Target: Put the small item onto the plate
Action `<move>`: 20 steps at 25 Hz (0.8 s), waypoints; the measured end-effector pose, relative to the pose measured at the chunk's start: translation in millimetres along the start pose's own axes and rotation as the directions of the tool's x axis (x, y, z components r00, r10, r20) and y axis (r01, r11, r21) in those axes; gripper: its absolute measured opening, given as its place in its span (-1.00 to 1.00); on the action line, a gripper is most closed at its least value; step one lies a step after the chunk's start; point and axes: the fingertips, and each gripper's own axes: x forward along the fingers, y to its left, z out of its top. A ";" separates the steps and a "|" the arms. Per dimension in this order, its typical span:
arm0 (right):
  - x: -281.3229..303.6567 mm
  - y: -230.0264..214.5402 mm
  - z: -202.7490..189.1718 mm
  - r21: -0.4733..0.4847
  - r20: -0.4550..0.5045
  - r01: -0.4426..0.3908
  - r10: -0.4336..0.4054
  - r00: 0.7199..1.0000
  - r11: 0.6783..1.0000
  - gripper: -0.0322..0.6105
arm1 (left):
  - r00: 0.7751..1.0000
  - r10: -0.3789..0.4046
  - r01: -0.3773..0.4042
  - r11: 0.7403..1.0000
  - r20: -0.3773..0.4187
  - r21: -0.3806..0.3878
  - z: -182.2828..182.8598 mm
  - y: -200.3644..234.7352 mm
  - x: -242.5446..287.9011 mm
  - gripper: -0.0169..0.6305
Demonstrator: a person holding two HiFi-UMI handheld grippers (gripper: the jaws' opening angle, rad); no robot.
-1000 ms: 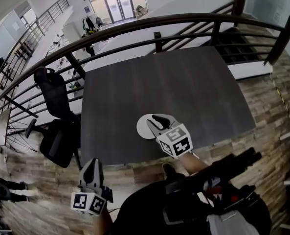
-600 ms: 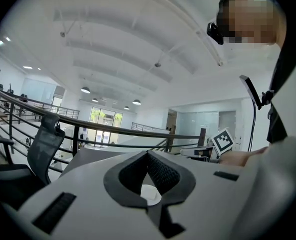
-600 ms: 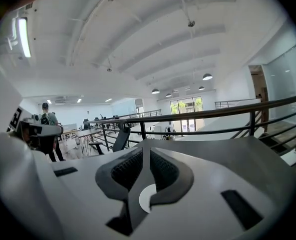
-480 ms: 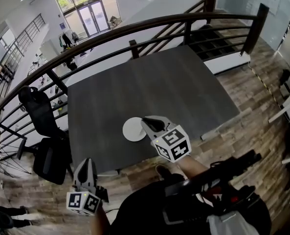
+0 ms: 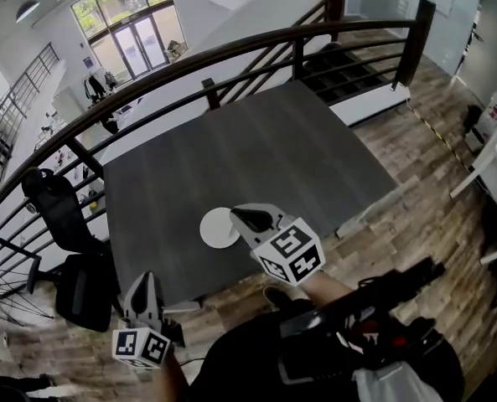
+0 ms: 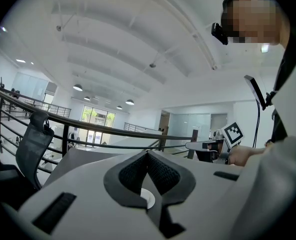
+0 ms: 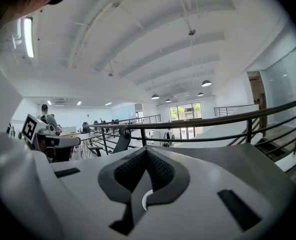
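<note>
Right gripper (image 5: 236, 213) lifted off plate (image 5: 213, 229), fingers just closing, now together, empty; left gripper (image 5: 144, 280) fingers together.

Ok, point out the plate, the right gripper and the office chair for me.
plate (image 5: 213, 228): head view, on the bare left part of its white face.
right gripper (image 5: 236, 216): head view, at the tips of its closed jaws.
office chair (image 5: 54, 208): head view, on its black backrest.
</note>
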 end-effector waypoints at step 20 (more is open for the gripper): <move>-8.7 2.2 19.4 0.035 0.052 -0.017 0.016 0.999 0.999 -0.89 | 1.000 0.022 -0.022 1.000 -0.007 -0.008 0.5 0.7 -1.8 -0.93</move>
